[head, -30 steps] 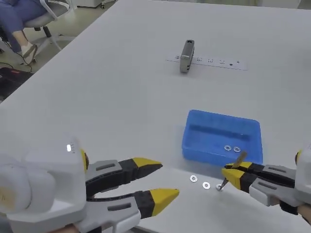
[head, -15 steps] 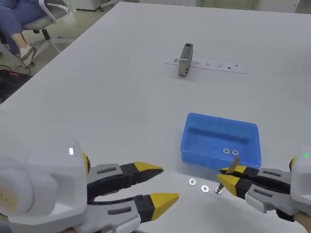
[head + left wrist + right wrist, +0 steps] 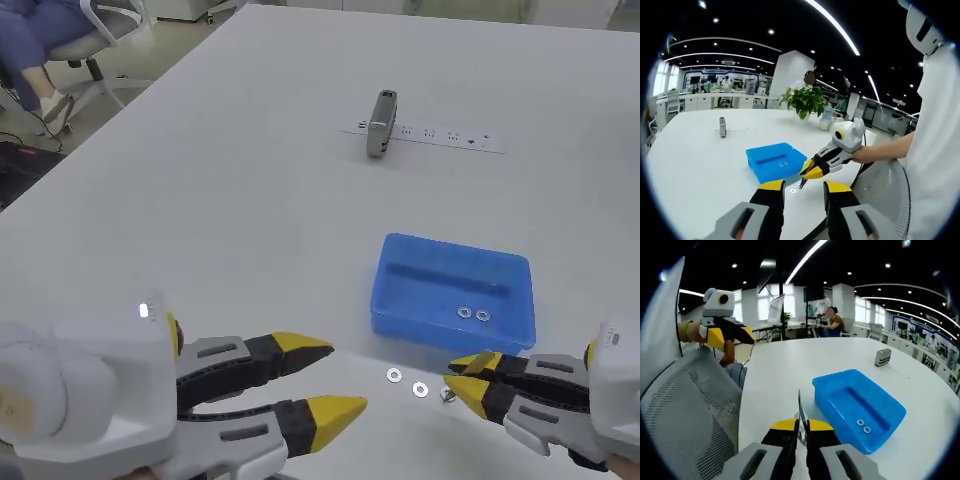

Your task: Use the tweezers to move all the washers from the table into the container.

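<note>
Clamping the tweezers [image 3: 800, 412] between closed jaws, your right gripper [image 3: 465, 375] sits low over the table [image 3: 250, 200], just in front of the blue container [image 3: 430, 290]. The tweezers' tips point down at the tabletop, right beside two loose washers [image 3: 394, 375] that lie close together. Whether the tips pinch a third one, you cannot tell. Two further washers [image 3: 465, 313] lie side by side inside the container, near its front wall. Your left gripper [image 3: 345, 375] hovers left of the loose washers, jaws apart, holding nothing.
</note>
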The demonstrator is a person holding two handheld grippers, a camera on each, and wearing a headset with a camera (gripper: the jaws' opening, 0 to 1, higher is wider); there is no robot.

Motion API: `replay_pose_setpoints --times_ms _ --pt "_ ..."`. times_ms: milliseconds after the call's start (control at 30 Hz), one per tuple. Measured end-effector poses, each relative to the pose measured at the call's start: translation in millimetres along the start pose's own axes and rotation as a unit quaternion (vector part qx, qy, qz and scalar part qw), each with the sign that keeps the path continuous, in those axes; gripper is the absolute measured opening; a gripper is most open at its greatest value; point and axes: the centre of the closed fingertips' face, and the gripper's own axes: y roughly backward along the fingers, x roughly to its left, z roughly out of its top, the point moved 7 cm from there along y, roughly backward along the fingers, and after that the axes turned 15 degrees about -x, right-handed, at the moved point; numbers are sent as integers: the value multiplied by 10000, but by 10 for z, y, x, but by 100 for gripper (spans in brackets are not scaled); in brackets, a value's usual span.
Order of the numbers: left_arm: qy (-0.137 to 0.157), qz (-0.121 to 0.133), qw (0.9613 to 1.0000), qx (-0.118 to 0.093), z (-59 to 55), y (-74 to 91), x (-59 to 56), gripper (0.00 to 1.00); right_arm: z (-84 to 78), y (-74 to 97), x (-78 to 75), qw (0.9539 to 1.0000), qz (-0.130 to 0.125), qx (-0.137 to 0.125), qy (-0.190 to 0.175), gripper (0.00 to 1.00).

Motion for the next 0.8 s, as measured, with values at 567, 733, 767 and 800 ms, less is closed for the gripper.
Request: replay_pose_setpoints --times_ms 567,733,767,800 --pt "-73 523 9983 -239 52 61 80 70 667 63 -230 9983 -88 -541 -222 2" --pt "-359 657 9971 -139 50 87 91 75 807 2 -396 9979 -246 -597 -111 2" --pt "-413 664 9969 -105 46 89 85 77 812 -11 -439 9976 -319 -609 -122 2" --pt "-475 686 9965 -50 39 92 84 78 811 -24 -486 9972 -394 -614 -150 2"
